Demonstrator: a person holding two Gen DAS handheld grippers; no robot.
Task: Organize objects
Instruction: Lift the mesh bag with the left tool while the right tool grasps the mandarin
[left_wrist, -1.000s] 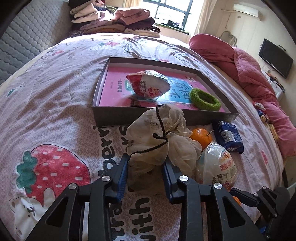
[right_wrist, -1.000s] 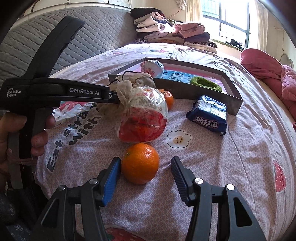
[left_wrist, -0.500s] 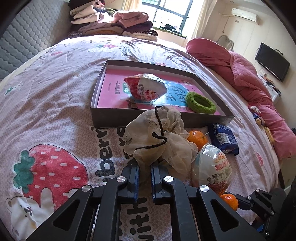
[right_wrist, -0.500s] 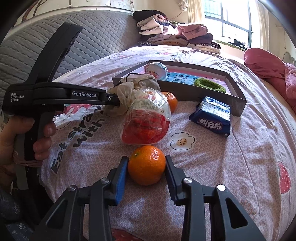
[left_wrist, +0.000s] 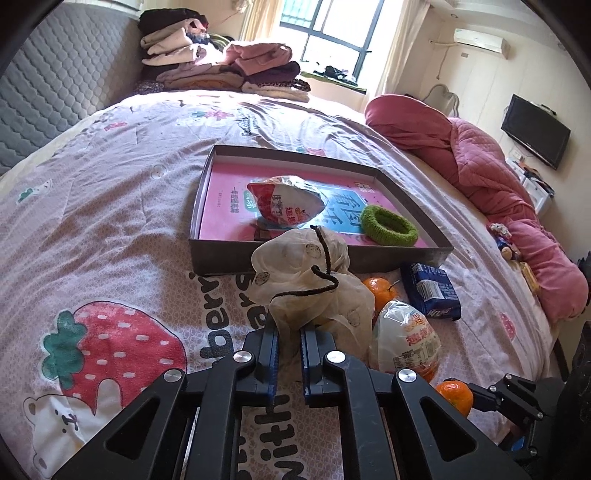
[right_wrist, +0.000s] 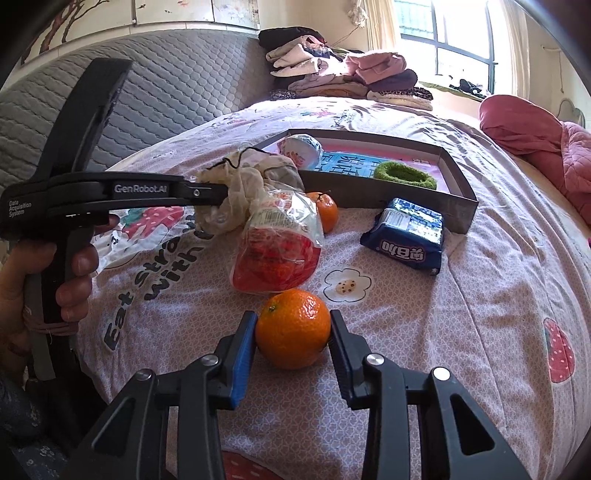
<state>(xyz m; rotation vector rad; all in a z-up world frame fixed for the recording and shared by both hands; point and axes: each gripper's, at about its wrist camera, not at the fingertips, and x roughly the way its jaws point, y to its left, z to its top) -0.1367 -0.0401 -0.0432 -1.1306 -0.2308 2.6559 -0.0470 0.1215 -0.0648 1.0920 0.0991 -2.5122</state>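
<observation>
Now left gripper (left_wrist: 289, 334) pinched onto mesh pouch (left_wrist: 310, 288); right gripper (right_wrist: 293, 339), earlier wide, clamps orange (right_wrist: 293, 328).

left tool (right_wrist: 207, 192): "GenRobot.AI", "Data Acquisition System" on its side | bedsheet (right_wrist: 424, 332): "Eat stra…", "with" in dark letters | blue packet (right_wrist: 406, 230): white Chinese characters, upside down | tray (left_wrist: 207, 206) liner: large Chinese characters, partly covered

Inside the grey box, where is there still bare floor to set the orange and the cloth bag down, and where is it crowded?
In the grey box, the strip between its left wall and the snack packet is bare, as is the far edge behind the packet. The near right corner is crowded by the green hair ring. On the bed in front, cloth bag, second packet, oranges and blue pack cluster tightly.
</observation>
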